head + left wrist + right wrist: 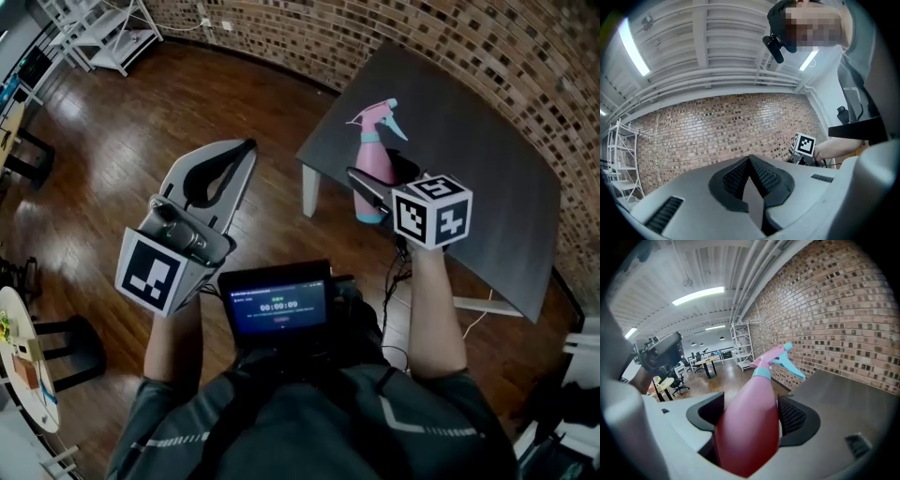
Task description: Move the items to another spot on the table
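Now, pink spray bottle [372, 161] between right tongs [752, 414]

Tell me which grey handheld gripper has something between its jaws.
The right gripper, clamped on the pink plastic spray bottle with turquoise trigger; the left gripper is shut, empty.

Glossy plastic spray bottle [373, 161]; matt table [492, 122]

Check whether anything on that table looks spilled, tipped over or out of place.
Nothing stands out. The pink spray bottle is upright, clamped between the jaws of the right gripper near the front edge of the dark table, and no spill shows on the tabletop. The left gripper is shut and empty.
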Available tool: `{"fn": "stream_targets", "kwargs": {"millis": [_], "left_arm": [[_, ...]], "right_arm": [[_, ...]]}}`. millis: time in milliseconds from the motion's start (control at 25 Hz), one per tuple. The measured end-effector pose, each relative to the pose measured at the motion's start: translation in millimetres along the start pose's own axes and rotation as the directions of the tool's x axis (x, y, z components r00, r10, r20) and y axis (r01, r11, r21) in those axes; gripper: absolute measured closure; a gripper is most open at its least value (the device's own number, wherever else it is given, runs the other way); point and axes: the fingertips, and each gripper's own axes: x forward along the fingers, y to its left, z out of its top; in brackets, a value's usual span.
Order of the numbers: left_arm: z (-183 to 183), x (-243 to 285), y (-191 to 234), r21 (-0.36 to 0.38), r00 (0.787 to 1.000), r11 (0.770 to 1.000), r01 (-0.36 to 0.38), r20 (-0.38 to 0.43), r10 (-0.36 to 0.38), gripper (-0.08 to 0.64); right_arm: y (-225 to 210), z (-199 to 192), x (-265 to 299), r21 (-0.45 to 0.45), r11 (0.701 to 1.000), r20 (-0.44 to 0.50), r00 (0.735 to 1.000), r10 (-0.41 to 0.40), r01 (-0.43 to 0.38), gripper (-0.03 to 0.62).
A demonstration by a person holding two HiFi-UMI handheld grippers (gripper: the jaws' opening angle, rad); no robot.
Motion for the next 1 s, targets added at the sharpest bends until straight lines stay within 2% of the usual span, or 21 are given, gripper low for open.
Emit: {"fn": "stream_targets", "kwargs": {"millis": [200, 480, 600, 720, 1000], "left_arm": [[-13.4, -18.0, 39.3, -0.013, 1.000, 1.000, -0.005, 0.014, 0.005, 0.563], [-33.1, -12.1, 82.2, -0.033, 0.999, 0.999, -0.006, 0.042, 0.007, 0.563], [-44.5, 0.0, 104.6, -0.026, 0.999, 1.000, 0.005, 0.045, -0.004, 0.563], [-67.0, 17.1, 130.7, -0.066, 1.000, 0.998, 0.013, 0.028, -0.011, 0.563], [-112.7, 86.7, 187.9, -0.100, 0.996, 0.991, 0.093, -0.004, -0.093, 0.563]], "right_arm": [[9.6, 14.3, 27.6, 0.001, 0.999, -0.027, 0.999, -0.034, 0.034, 0.225], [-22.8, 25.5, 53.3, 0.052, 0.992, -0.030, 0.993, -0.114, 0.115, 0.225], [-41.6, 31.5, 71.6, 0.084, 0.986, -0.023, 0.990, -0.142, 0.143, 0.225], [-68.9, 26.4, 94.3, 0.132, 0.974, -0.049, 0.983, -0.179, 0.184, 0.225], [-138.9, 26.3, 148.1, 0.240, 0.935, -0.089, 0.965, -0.247, 0.261, 0.225]]}}
